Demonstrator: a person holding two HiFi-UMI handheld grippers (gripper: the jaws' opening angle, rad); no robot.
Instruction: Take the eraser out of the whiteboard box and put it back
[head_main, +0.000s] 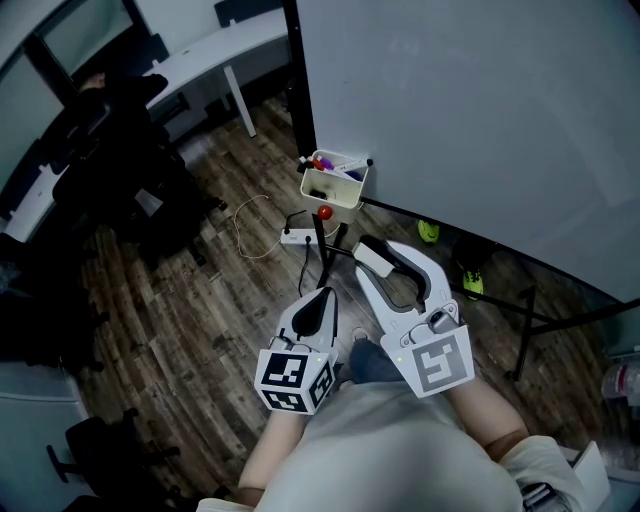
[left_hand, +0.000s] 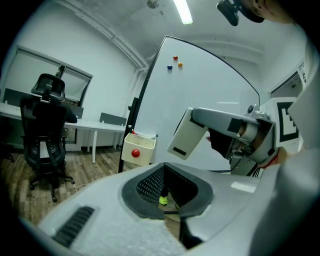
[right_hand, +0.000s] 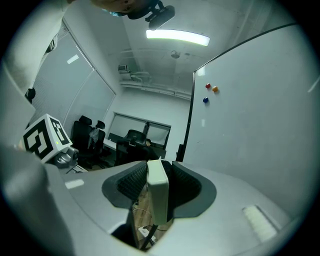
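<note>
Eraser (head_main: 374, 258) out, return pending.
My right gripper (right_hand: 159, 192) pinches it, away from the whiteboard box (head_main: 333, 190); left gripper (left_hand: 167, 195) pressed together, empty; 1 step left.

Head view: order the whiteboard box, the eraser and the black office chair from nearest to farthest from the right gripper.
1. eraser, clamped between the jaws of the right gripper.
2. whiteboard box, ahead, at the edge of the whiteboard.
3. black office chair, far off to the left.
</note>
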